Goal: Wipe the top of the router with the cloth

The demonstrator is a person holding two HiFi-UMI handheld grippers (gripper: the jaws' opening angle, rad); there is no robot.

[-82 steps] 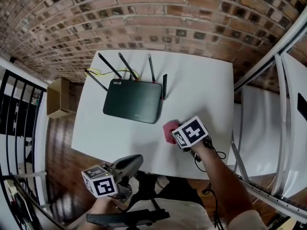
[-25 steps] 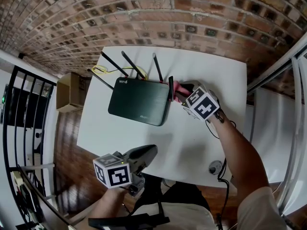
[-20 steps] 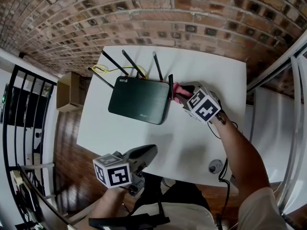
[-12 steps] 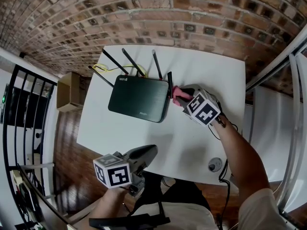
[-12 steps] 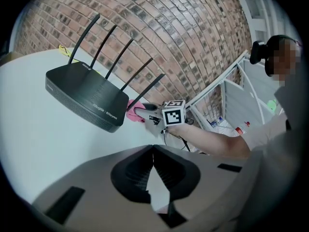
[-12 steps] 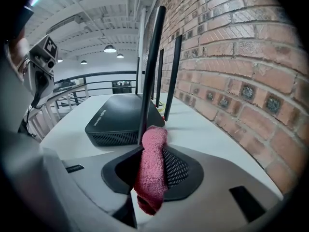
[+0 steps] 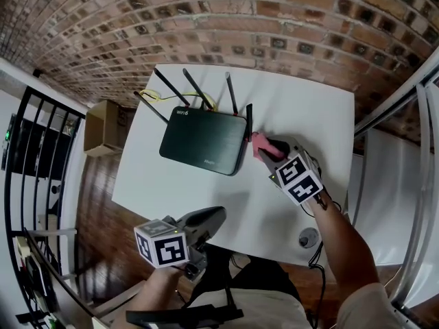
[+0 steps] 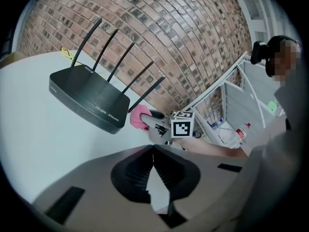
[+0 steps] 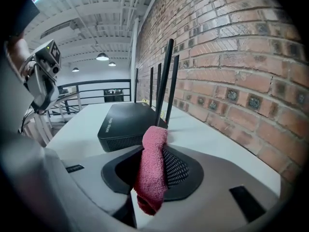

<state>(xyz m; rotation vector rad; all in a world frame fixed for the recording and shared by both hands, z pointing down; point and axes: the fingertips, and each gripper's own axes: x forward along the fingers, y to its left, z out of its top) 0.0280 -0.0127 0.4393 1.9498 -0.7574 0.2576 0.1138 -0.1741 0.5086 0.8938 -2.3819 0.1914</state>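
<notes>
**Cloth clamped at the router's edge, wiping not yet begun**

Grip came first. The right gripper (image 7: 269,149) had its jaws squeezed narrow on a pink terry cloth (image 9: 152,170). A folded wad stood up past the jaw tips and a tail hung below them. Held that way, the soft bulge would probably meet a surface before any hard part of the gripper did, which suits wiping.

The flat black plastic router (image 7: 204,140) lay just ahead of that gripper and to its left on the white bench (image 7: 302,108). The cloth sat close beside the router's near side edge and its last upright black antenna (image 7: 248,118). I could not tell whether it touched either. The router's top looked unreached, so the likely next step was to lift the wad over the edge and onto the lid.

The left gripper (image 8: 153,170) had its jaws brought together on nothing. It hovered at the bench's near edge, well apart from the router, apparently parked to leave the right one room.

A thin yellow cable (image 7: 147,96) lay behind the router, on its far side from both grippers.

White lettering on the router's top read "WiFi 6". On its front edge the left gripper view showed what appeared to be "Ruijie | Reyee". The marker cubes carried only black-and-white square patterns, with no words.
</notes>
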